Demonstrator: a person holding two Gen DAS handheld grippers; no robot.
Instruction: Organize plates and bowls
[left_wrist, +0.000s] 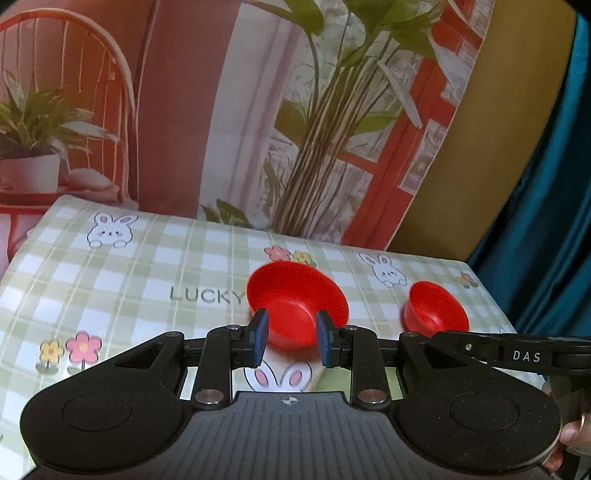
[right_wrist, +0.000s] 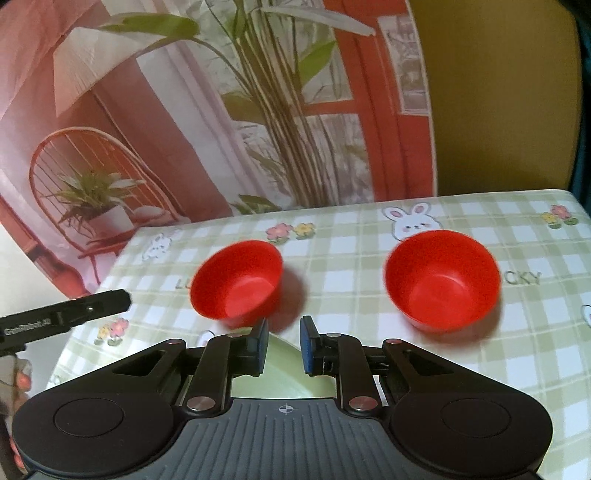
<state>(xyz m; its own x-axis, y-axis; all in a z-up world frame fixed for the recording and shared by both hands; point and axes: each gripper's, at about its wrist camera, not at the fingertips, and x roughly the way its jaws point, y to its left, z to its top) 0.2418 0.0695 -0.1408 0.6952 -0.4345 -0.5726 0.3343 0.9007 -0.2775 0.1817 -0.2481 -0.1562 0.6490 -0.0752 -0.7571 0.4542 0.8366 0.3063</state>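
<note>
Two red bowls sit upright and well apart on the checked bench: left bowl, right bowl. A pale green plate shows under the right gripper, jaws opening, nothing between them. Left gripper jaws part open, empty, framing one bowl from above. Best approach, probably: pinch one bowl's rim wall, lift straight, nest it squarely in the other.

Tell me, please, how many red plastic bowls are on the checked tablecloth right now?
2. One red plastic bowl sits on the left of the checked tablecloth in the right wrist view; the other bowl sits apart on the right. Neither is held. More could be hidden below the grippers.
</note>
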